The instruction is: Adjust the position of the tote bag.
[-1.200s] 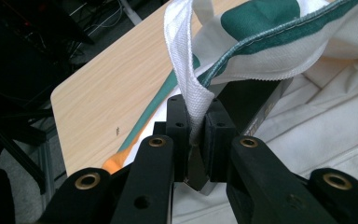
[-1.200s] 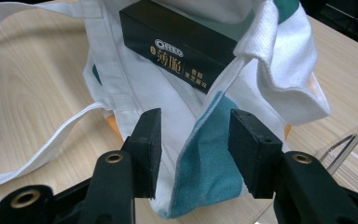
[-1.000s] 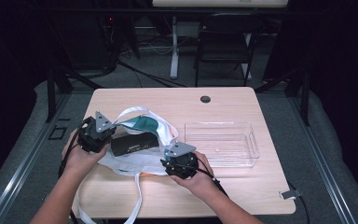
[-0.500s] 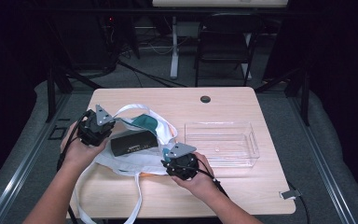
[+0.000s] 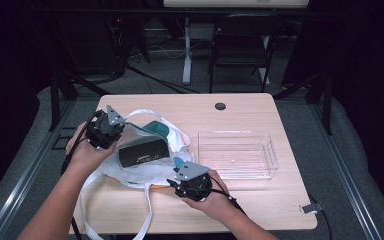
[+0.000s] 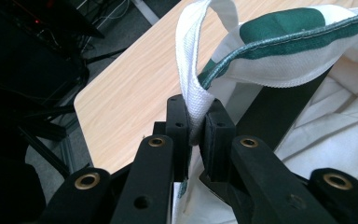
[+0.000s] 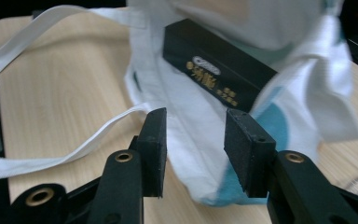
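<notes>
From the high view, the white tote bag (image 5: pixel 152 165) lay spread across the left half of the table (image 5: pixel 260 112), with a black box (image 5: pixel 144 152) resting on it just left of centre. The left gripper (image 5: pixel 111 131) sat at the bag's upper left edge, the right gripper (image 5: pixel 182 175) at its lower right corner — well apart from each other. A clear plastic tray (image 5: pixel 237 154) stood to the right of the bag, just beyond the right gripper.

The left gripper view settled what the overhead shot could not: the jaws were clamped tight on the bag's white strap (image 6: pixel 192 100), which looped up and away toward the top of the frame, with the green-trimmed hem (image 6: pixel 284 51) running off to the right.

The right gripper view told the other half — its jaws stood parted, holding nothing, with the bag's cloth lying between and behind them. It also showed gold lettering on the box, too blurred to read.
</notes>
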Demonstrator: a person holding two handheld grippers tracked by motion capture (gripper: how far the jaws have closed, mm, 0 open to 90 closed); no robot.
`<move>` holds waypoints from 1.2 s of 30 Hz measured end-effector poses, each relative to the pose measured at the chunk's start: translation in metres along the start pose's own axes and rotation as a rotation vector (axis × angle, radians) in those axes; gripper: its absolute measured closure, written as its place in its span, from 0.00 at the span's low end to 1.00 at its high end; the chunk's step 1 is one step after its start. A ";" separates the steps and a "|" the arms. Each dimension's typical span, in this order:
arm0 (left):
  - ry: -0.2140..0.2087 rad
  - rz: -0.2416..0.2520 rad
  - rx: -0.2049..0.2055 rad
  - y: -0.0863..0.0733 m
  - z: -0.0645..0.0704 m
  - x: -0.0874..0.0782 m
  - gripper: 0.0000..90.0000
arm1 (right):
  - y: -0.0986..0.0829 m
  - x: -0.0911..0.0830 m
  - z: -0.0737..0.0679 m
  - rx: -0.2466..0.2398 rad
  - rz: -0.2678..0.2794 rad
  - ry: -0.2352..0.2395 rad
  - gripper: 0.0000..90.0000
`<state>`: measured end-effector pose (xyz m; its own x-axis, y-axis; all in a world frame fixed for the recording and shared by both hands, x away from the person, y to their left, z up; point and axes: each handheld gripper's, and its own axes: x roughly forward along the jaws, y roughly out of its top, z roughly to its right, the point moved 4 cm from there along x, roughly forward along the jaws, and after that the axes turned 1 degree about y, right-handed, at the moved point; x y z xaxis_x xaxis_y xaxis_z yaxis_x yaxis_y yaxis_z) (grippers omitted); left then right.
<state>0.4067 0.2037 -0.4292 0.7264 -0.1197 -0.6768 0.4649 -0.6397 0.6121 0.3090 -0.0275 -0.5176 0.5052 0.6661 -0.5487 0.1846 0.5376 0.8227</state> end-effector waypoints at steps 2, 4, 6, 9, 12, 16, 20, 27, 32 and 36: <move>-0.003 -0.005 0.001 0.002 -0.002 0.002 0.92 | -0.001 0.005 -0.004 -0.033 -0.018 0.018 0.65; -0.003 -0.008 -0.004 0.003 -0.003 0.004 0.92 | -0.003 0.013 -0.007 -0.061 -0.047 0.038 0.65; -0.005 -0.012 -0.003 0.005 -0.004 0.005 0.92 | -0.006 0.019 -0.010 -0.082 -0.072 0.051 0.65; -0.006 -0.022 0.001 0.007 -0.005 0.006 0.92 | -0.009 0.027 -0.012 -0.116 -0.101 0.064 0.65; -0.003 -0.035 0.007 0.010 -0.007 0.008 0.92 | -0.011 0.036 -0.013 -0.134 -0.115 0.068 0.64; -0.003 -0.051 0.014 0.013 -0.009 0.010 0.92 | -0.015 0.046 -0.012 -0.185 -0.157 0.055 0.62; -0.005 -0.058 0.022 0.016 -0.009 0.012 0.92 | -0.017 0.052 -0.013 -0.214 -0.185 0.051 0.62; -0.002 -0.070 0.028 0.020 -0.010 0.017 0.92 | -0.018 0.058 -0.012 -0.232 -0.197 0.040 0.62; -0.002 -0.082 0.030 0.023 -0.011 0.018 0.92 | -0.016 0.061 -0.014 -0.240 -0.184 0.050 0.62; -0.003 -0.086 0.027 0.024 -0.012 0.020 0.92 | -0.013 0.062 -0.013 -0.254 -0.198 0.053 0.61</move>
<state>0.4384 0.1952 -0.4231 0.6826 -0.0655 -0.7279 0.5117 -0.6683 0.5400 0.3268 0.0133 -0.5644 0.4349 0.5580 -0.7068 0.0551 0.7669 0.6394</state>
